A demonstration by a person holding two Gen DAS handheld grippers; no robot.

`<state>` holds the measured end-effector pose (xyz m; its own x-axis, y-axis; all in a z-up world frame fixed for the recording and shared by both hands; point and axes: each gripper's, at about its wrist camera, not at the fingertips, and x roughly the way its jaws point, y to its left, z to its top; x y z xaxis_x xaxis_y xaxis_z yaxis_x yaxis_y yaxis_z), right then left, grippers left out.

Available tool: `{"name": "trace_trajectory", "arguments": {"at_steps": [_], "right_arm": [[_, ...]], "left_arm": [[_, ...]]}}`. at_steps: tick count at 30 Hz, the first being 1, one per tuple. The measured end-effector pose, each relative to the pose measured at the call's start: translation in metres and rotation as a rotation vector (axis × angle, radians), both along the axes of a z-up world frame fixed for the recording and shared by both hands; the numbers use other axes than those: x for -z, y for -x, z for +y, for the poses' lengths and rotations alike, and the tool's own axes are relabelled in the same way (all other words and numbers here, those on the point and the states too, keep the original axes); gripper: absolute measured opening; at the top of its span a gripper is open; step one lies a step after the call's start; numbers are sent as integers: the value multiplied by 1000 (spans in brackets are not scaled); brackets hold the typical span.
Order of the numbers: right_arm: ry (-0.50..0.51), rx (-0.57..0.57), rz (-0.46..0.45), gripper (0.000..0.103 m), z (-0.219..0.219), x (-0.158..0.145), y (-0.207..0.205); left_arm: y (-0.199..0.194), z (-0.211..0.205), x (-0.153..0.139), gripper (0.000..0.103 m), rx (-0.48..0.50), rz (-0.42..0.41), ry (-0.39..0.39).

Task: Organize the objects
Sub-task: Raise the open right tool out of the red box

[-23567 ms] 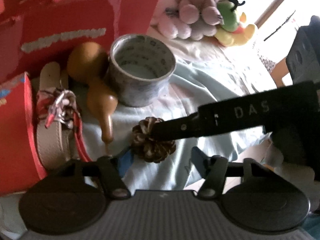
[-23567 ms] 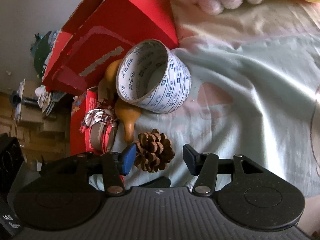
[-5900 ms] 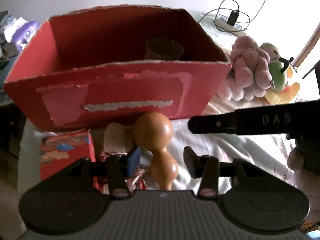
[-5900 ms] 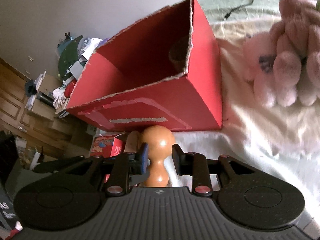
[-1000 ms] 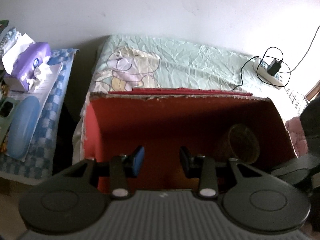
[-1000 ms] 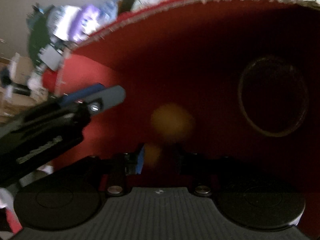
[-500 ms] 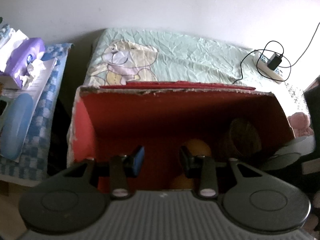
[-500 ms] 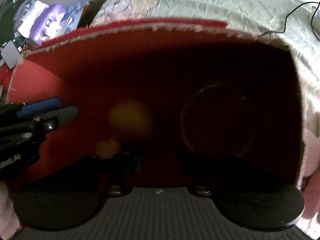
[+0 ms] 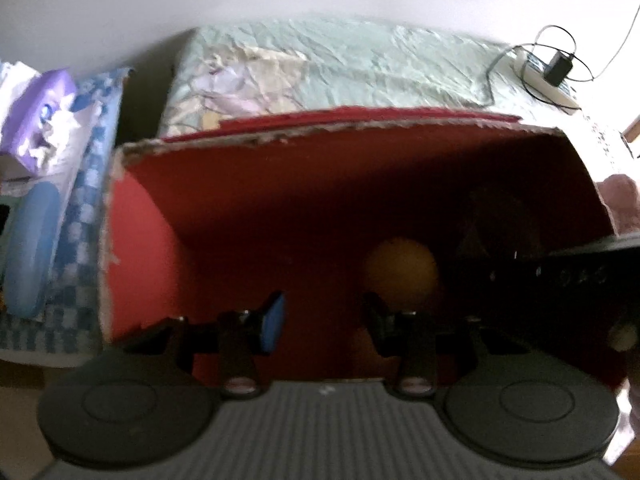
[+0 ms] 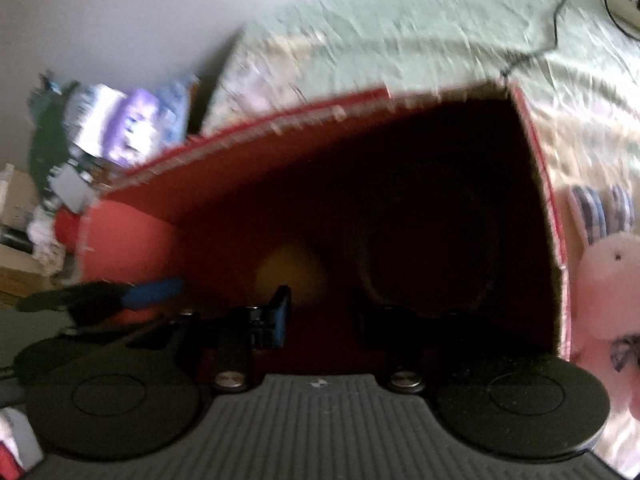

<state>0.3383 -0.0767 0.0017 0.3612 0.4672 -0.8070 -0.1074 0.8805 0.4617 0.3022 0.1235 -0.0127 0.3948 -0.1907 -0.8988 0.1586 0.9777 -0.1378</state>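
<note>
1. Gourd (image 9: 401,271) lies inside the red box (image 9: 140,240), on its floor, near the middle. A dark round shape, likely a tape roll (image 10: 432,248), sits beside it toward the right wall; too dim to be sure.
2. We judge the drop is done and the step in hand is clearing out of the box. To do it well, lift straight up, keep the fingers off the torn rim, and don't nudge the gourd or drag the wall.
3. Right gripper (image 10: 320,304): fingers parted, nothing between them, and the gourd shows beyond the gap, not touching.
4. Left gripper (image 9: 322,312): fingers spread wide and empty, hovering over the box's near edge.
5. Box sits on the bed (image 9: 340,64); pink plush (image 10: 608,276) just outside the right wall.
</note>
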Motion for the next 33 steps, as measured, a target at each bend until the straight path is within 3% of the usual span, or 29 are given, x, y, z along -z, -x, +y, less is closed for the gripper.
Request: {"name": "trace_trajectory", "arguments": {"at_steps": [2,4,5,8,10,15,18,29,33], "right_arm": [[-7,11,-64,33,-8,-5,5],[-1,18,-115,21,-14,-7,6],[-4,17,-133,20,-16,-8,7],[31,-6,-196,20,-10,-9,11],[48,-19,-222,20,-8,-7,12],[-48,19,-262,17,-24,-6,13],[-42,23,-266,16,-22,-7,13],[-34,16,-270,17,-20,-7,16],[-21,11,-269,17,-19,-6,16]], "left_arm": [[0,-6,3,42,8,34,-4],[-2,-12,11,40,-1,75,-49],[-4,-14,15,44,-14,91,-69],[-7,-13,19,40,-48,125,-102],[-7,-15,22,40,-36,151,-88],[-6,-21,21,37,-31,173,-47],[-10,-30,22,37,-24,202,-13],[-12,-52,17,38,14,186,-16],[-10,-48,9,39,39,132,-52]]}}
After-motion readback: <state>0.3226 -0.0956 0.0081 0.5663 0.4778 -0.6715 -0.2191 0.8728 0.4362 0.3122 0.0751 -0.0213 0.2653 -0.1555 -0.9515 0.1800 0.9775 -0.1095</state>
